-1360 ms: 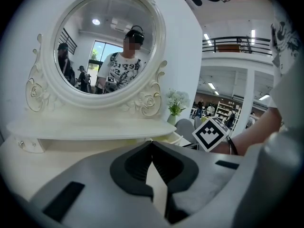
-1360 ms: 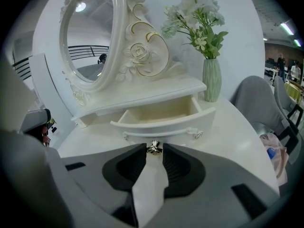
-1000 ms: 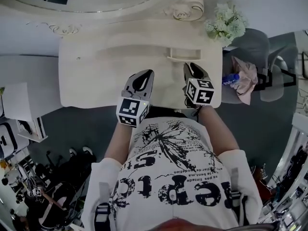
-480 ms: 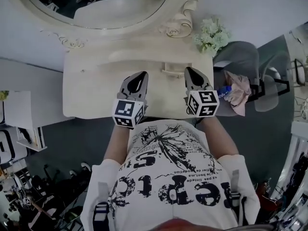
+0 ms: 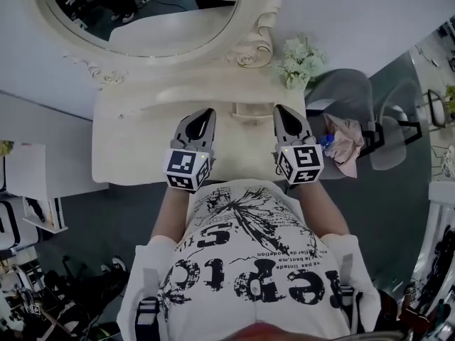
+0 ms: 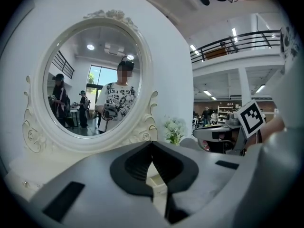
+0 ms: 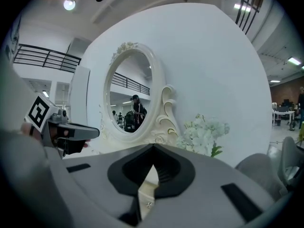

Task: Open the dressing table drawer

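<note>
Left claw, matte grey, pressed shut and empty. Right claw just snapped together, empty too. Both held before the oval mirror, over the cream surface. Small handled drawer under the mirror's scrolled frame, between the claws, untouched. White flowers right of the mirror.

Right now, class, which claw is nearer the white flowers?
The right claw, at the end of the dressing table where the flowers stand; its jaws have just closed on nothing. The left claw is nearer the table's middle.

Cream dressing table drawer, closed, centre-right
</note>
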Tool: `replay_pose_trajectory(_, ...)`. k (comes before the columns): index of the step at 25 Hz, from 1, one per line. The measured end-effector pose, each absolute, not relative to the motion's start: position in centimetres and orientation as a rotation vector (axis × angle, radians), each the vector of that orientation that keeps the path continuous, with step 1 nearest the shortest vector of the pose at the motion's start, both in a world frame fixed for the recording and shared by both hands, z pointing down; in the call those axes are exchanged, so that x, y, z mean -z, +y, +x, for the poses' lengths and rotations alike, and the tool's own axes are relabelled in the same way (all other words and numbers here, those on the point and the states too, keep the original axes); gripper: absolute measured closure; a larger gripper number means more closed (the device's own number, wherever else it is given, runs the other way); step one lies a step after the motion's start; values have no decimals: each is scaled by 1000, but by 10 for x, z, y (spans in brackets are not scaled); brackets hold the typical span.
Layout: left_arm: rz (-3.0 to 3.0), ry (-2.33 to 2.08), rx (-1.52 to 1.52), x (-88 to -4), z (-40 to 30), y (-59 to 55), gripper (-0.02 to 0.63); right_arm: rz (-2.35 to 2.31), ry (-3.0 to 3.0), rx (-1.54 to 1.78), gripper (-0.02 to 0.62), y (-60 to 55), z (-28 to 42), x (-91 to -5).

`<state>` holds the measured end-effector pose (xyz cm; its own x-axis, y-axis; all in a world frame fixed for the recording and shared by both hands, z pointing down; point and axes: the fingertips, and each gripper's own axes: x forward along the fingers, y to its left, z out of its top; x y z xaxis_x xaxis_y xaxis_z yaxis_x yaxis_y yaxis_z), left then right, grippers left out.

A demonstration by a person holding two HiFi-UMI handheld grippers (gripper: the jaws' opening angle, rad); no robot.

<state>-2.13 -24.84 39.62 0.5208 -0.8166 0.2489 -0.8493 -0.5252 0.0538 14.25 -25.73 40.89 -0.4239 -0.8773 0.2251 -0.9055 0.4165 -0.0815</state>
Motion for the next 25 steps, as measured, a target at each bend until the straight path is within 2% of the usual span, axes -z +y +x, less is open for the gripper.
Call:
replay_pose_trajectory(7, 2602, -1415, -283, -393, -11, -247, 588, 1651, -2494, -170, 578, -254, 156, -397)
replay_pose_trajectory(25, 2594, -1407, -296, -391, -5, -237, 588, 1659, -2490, -203, 578, -242, 154, -400)
